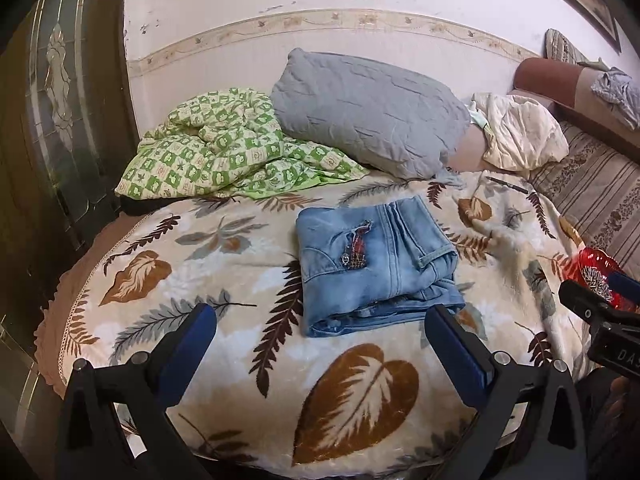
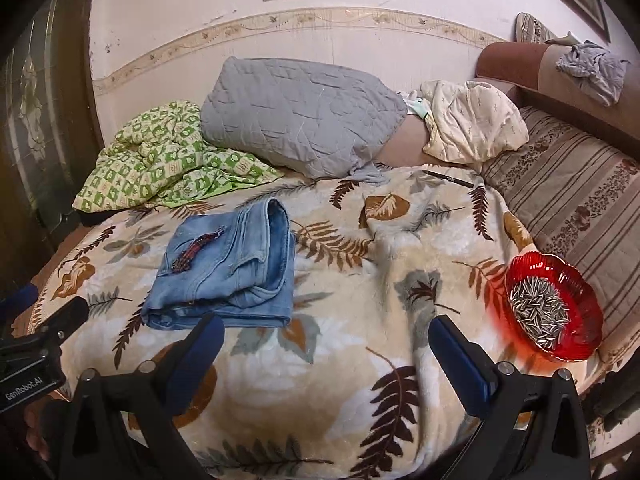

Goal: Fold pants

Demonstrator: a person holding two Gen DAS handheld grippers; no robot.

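Observation:
The light blue jeans [image 1: 372,264] lie folded into a compact bundle on the leaf-patterned blanket [image 1: 200,272], with a red plaid patch on top. My left gripper [image 1: 320,320] is open and empty, hovering just in front of the bundle's near edge. In the right wrist view the jeans [image 2: 228,268] sit to the left, and my right gripper [image 2: 326,330] is open and empty, over bare blanket [image 2: 360,280] to the right of the bundle. Each gripper's body shows at the edge of the other's view.
A grey quilted pillow [image 1: 368,116] and a green checked quilt [image 1: 216,148] lie at the back. A red glass bowl of seeds [image 2: 554,306] sits on the right. A dark pen [image 2: 450,179] lies near the pillow. A striped sofa [image 2: 580,200] is at the right.

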